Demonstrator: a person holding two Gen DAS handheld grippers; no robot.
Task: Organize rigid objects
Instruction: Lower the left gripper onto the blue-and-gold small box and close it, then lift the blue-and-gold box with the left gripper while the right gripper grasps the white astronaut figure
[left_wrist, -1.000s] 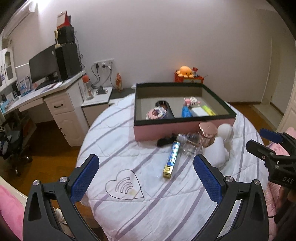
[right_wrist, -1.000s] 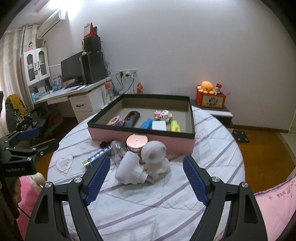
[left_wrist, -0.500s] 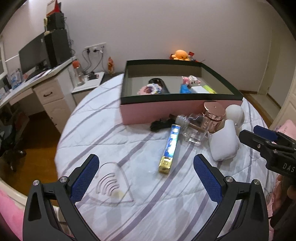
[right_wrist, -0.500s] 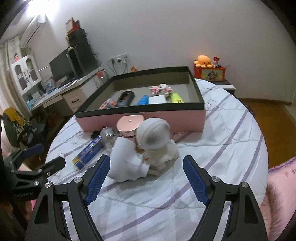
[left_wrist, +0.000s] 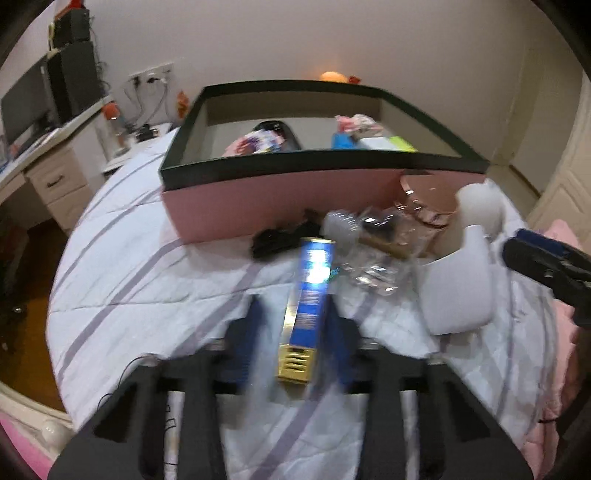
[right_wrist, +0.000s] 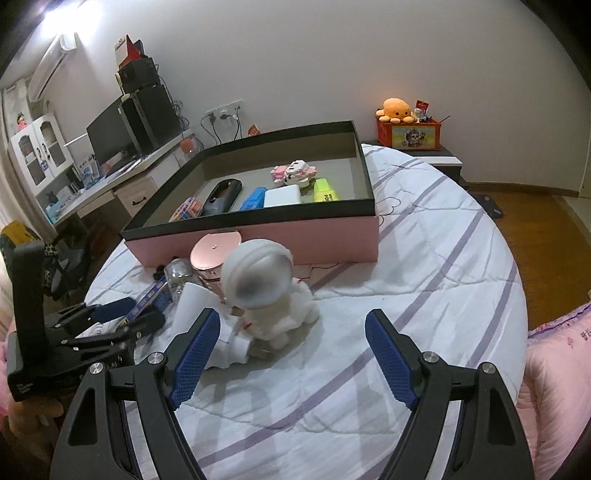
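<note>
The round bed's quilt (right_wrist: 424, 258) runs bare and wide on the right, white with lilac stripes, all the way to its curved edge; on the left the clutter crowds against the near wall of the pink box (right_wrist: 332, 236). The box's dark rim stands well above the quilt, and its far half is free floor.

The left gripper (left_wrist: 295, 328) has dropped down since a second ago, when its blue pads stood wide over open quilt; now they have snapped in around the blue-and-gold carton (left_wrist: 308, 295), a long glossy cardboard stick lying on the quilt with its gold end nearest. The blur hides whether the pads truly press it.

The right gripper (right_wrist: 291, 350) has also come nearer, its ribbed pads spread wide and holding nothing, just short of the white astronaut figure (right_wrist: 269, 291). That figure is smooth and rounded, leaning against a white cone-shaped piece (right_wrist: 199, 306). Behind them stand a copper-lidded jar (right_wrist: 214, 251) and a clear bottle (right_wrist: 177, 273).
</note>
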